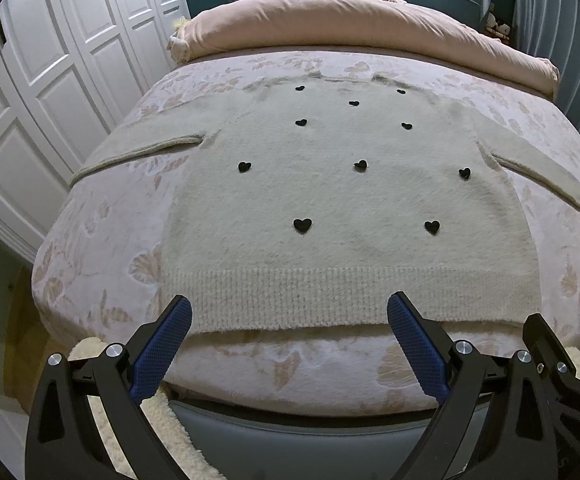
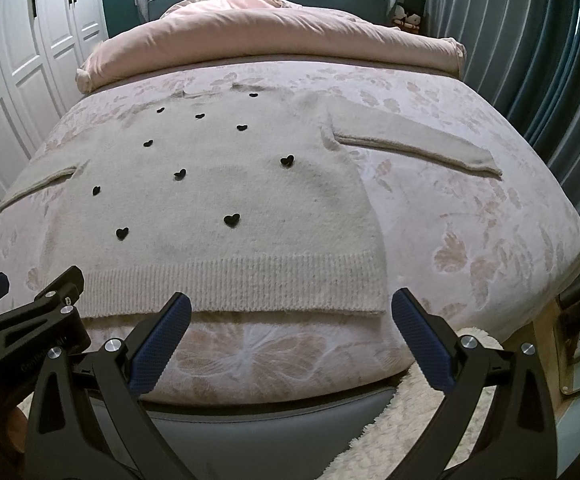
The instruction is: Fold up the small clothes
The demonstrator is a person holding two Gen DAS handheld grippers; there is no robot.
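Sweater point(image 1: 330, 200) lies flat on the bed point(image 1: 110, 220), hem nearest; left tongs point(image 1: 289, 314) and right tongs point(image 2: 291, 311) hover spread before the hem, empty; its neckline is hard to make out.

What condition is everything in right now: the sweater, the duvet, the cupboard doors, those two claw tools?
Sweater: flat, unfolded, sleeves spread out.
Pink duvet: bunched at the headboard end.
Wardrobe doors: closed.
Left gripper: fingers open, holding nothing.
Right gripper: fingers open, holding nothing.

Cream knit sweater point(image 1: 330, 200) with black hearts lies flat, sleeves spread, hem nearest
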